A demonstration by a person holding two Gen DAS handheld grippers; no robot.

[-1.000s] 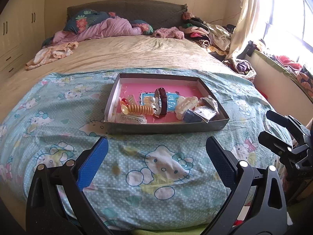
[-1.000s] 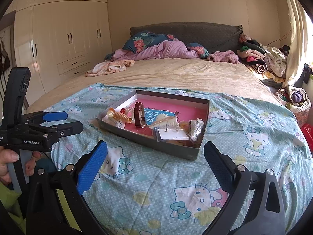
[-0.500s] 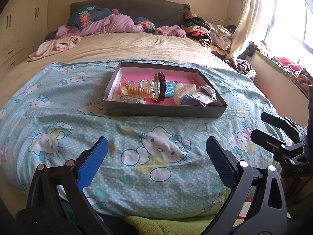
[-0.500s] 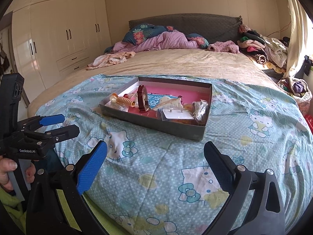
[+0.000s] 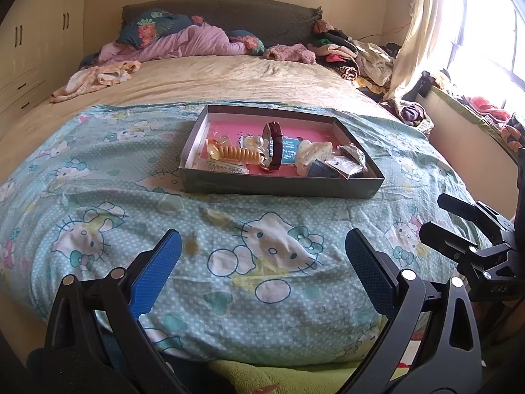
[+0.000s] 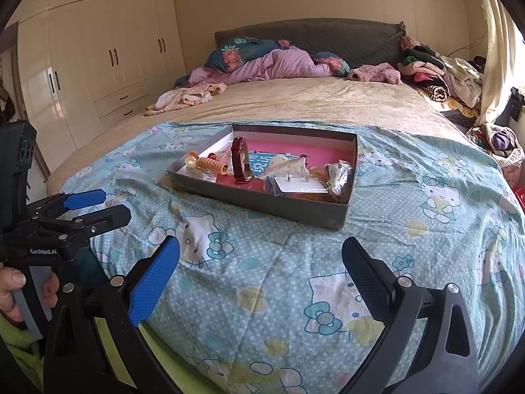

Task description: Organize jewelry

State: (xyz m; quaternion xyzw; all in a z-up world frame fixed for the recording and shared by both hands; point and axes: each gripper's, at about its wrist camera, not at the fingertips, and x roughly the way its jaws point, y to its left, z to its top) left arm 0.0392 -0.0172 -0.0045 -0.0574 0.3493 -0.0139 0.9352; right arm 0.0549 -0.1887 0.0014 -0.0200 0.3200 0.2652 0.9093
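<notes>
The jewelry tray (image 5: 282, 187) lies straight ahead of the left gripper (image 5: 261, 259), which is nearer; the right gripper (image 6: 261, 262) sees it ahead-left. Both grippers gape empty.

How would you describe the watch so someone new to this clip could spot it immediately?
On the Hello Kitty blanket covering the near end of the bed sits a shallow grey box with a pink floor. Near its middle stands the watch, its dark maroon strap looped upright on edge. Everything around it, like the orange spiral hair tie, lies flat and pale.
</notes>
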